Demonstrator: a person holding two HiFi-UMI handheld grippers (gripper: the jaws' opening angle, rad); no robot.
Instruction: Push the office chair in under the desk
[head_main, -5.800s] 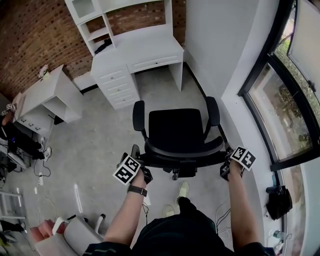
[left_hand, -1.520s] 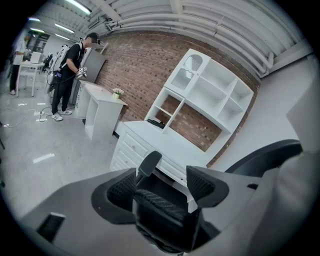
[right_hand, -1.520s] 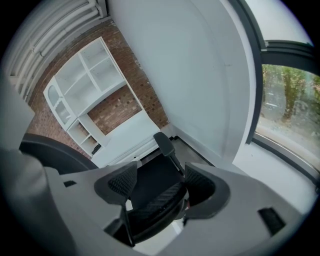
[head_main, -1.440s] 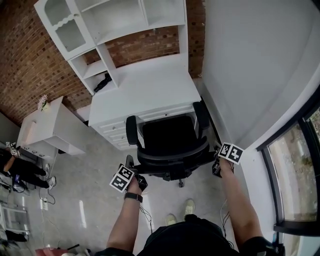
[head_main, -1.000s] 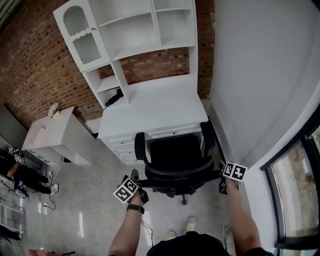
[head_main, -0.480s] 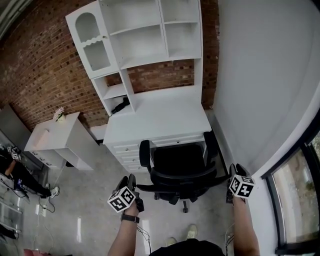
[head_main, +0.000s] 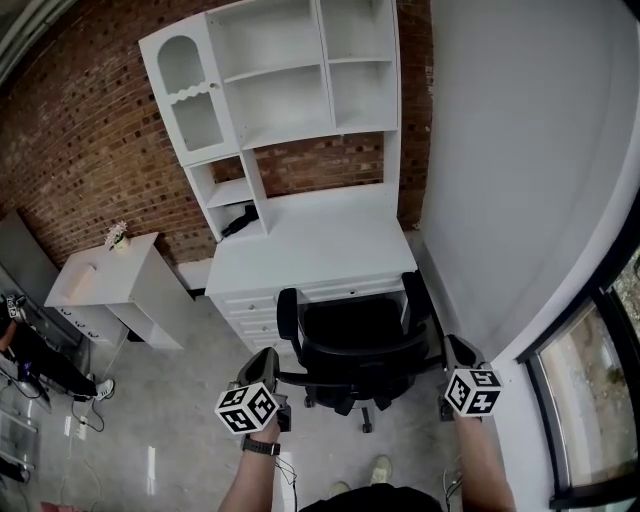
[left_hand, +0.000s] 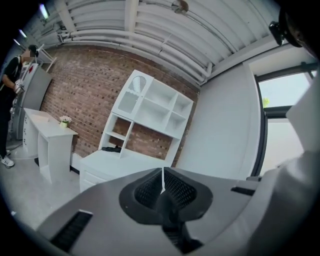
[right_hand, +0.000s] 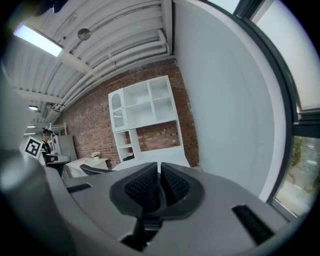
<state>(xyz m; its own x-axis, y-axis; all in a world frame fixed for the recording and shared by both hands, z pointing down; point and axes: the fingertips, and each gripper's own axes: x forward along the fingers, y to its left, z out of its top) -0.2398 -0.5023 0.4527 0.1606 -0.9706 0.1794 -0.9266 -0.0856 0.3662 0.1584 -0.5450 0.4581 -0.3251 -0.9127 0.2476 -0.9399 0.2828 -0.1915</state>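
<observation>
The black office chair (head_main: 355, 345) stands with its seat tucked under the white desk (head_main: 320, 250), only its backrest and armrests outside the desk front. My left gripper (head_main: 262, 365) hovers just left of the backrest, apart from it, its jaws closing to a hairline slit with nothing between them (left_hand: 162, 186). My right gripper (head_main: 458, 352) hangs just right of the chair, also clear of it, its jaws closing together on nothing (right_hand: 159, 185). In the right gripper view the edge of the chair's backrest (right_hand: 92, 170) shows at the left.
A white hutch with shelves (head_main: 290, 90) rises on the desk against the brick wall. A small white side table (head_main: 110, 285) stands to the left. A grey wall (head_main: 500, 150) and a window frame (head_main: 600, 400) close off the right. A person (head_main: 30, 360) stands far left.
Both grippers have let go of the chair's backrest, drawn back and lifted, and their jaws have gone from wide to shut. The chair stays under the desk.
</observation>
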